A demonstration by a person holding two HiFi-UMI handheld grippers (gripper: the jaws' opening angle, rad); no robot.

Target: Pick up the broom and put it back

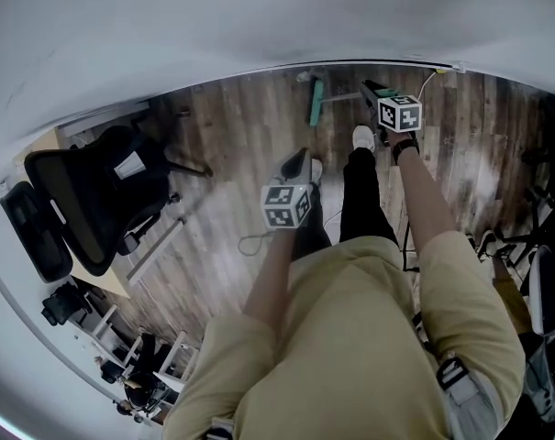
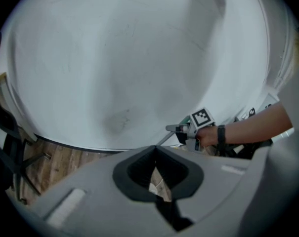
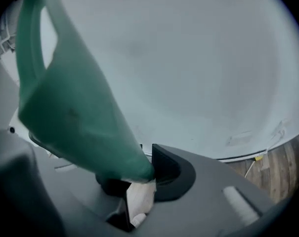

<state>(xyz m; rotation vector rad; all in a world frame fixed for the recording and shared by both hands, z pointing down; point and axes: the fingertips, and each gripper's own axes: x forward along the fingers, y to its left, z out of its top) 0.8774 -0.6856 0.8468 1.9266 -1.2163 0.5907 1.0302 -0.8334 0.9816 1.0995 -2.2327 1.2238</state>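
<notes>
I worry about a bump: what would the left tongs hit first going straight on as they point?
Probably the wall near its foot; the floor just before it is possible, depth is unclear.

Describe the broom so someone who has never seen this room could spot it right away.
Look where the wood floor meets the white wall, just ahead of the person's white shoes. The broom is there: a green piece with a thin pale stick running to the right gripper, which is closed on its green end. Nothing else nearby is green.
</notes>
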